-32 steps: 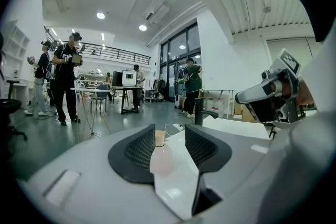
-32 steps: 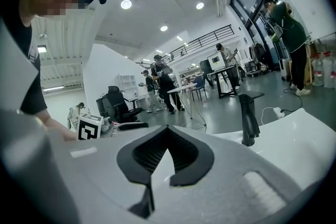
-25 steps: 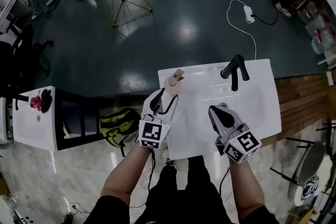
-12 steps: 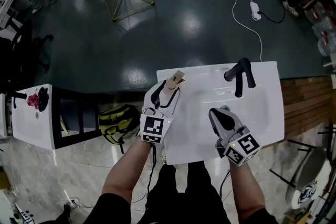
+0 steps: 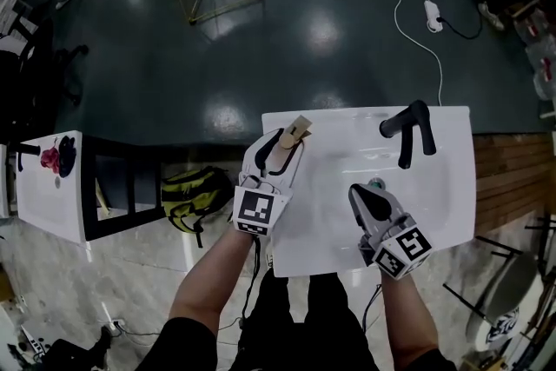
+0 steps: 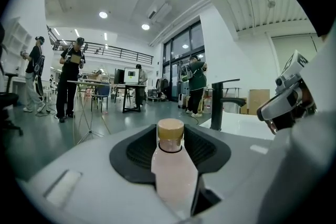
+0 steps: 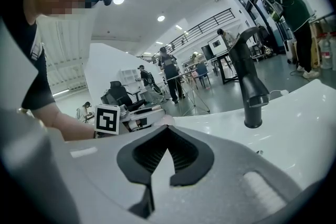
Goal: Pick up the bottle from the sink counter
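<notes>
1. Head view: The bottle (image 5: 294, 133) stood upright at the far left corner of the white tabletop (image 5: 330, 230), close to its edge. The left gripper (image 5: 280, 154) reached around the bottle with a jaw on each side. The right gripper (image 5: 360, 194) hung over the sink basin near the drain (image 5: 376, 183), well apart from the bottle. The black tap (image 5: 408, 128) stood on the far side of the basin. Each gripper's cube (image 5: 256, 213) bore only a black-and-white square marker, with no words.

2. Left gripper view: The pale pink bottle with its tan cap sat between jaws that had just been closing. A dark gap still showed beside the bottle's right flank, so I judged that no firm clamp had been made. No label or brand showed on the bottle.

3. Right gripper view: The jaws met at their tips and held nothing. The other gripper's marker faced this camera, and again there was no readable text.

4. Risks, as I judged them:
   - An off-centre squeeze could nudge the bottle over, or push it off the nearby edge to the floor.
   - A grip high on the tapering shoulder could let the smooth body slip.
</notes>
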Action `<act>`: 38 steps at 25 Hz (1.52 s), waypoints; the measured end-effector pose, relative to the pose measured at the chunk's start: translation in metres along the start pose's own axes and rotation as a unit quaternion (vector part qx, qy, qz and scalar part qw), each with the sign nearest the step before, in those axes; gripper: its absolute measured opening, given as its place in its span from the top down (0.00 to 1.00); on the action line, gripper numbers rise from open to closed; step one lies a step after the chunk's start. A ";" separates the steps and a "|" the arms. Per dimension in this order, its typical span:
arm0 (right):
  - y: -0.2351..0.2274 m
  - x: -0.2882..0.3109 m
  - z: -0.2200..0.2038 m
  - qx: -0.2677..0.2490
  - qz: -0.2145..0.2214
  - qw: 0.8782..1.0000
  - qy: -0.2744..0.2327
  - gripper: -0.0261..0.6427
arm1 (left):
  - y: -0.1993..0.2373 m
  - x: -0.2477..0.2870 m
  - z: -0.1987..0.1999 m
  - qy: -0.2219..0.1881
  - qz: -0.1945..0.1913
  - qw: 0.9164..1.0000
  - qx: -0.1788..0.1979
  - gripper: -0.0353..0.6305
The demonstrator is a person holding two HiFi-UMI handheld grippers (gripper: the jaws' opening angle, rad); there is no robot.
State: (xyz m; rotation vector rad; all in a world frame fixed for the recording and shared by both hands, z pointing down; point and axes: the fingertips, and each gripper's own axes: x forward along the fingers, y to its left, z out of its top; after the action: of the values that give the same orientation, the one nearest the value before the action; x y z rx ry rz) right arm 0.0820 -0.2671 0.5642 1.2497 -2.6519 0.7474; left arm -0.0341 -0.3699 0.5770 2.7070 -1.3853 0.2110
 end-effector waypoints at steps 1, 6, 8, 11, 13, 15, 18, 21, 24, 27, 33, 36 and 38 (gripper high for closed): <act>-0.001 0.001 -0.001 0.000 0.001 1.000 0.000 0.96 | 0.000 0.001 0.000 -0.002 0.000 1.000 -0.002 0.70; -0.007 0.005 -0.002 0.001 0.003 1.000 0.002 0.96 | -0.001 0.004 -0.003 -0.010 0.006 1.000 -0.004 0.73; -0.010 0.006 -0.002 0.002 0.002 1.000 0.003 0.96 | -0.001 0.005 -0.002 -0.016 0.008 1.000 -0.006 0.73; -0.013 0.008 -0.003 0.005 0.002 1.000 0.004 0.96 | 0.000 0.005 -0.001 -0.024 0.012 1.000 -0.002 0.73; -0.014 0.009 -0.004 0.006 0.003 1.000 0.004 0.96 | 0.000 0.005 -0.002 -0.027 0.015 1.000 0.000 0.73; -0.015 0.010 -0.005 0.008 0.004 1.000 0.004 0.96 | 0.001 0.005 -0.002 -0.028 0.018 0.999 0.001 0.73; -0.016 0.012 -0.007 0.011 0.006 1.000 0.005 0.96 | 0.000 0.007 -0.001 -0.027 0.020 0.999 0.004 0.73; -0.018 0.013 -0.008 0.015 0.007 1.000 0.003 0.96 | 0.000 0.009 -0.003 -0.022 0.022 0.999 0.007 0.72; -0.019 0.013 -0.010 0.019 0.008 1.000 0.000 0.96 | -0.001 0.009 0.001 -0.026 0.024 0.999 0.003 0.73; -0.021 0.012 -0.010 0.021 0.008 1.000 0.001 0.96 | -0.002 0.009 0.000 -0.028 0.027 0.999 -0.001 0.73; -0.020 0.013 -0.011 0.025 0.009 1.000 0.000 0.96 | 0.000 0.008 0.002 -0.029 0.027 0.999 -0.002 0.74; -0.020 0.014 -0.013 0.027 0.010 1.000 0.000 0.96 | 0.000 0.009 -0.001 -0.027 0.030 0.999 0.001 0.74; -0.021 0.014 -0.013 0.028 0.009 1.000 0.000 0.96 | 0.001 0.009 -0.003 -0.025 0.032 0.999 0.003 0.74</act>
State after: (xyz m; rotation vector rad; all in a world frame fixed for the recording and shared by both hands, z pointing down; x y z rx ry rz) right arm 0.0872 -0.2816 0.5880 1.2402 -2.6633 0.8290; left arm -0.0298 -0.3766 0.5819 2.6945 -1.4879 0.1532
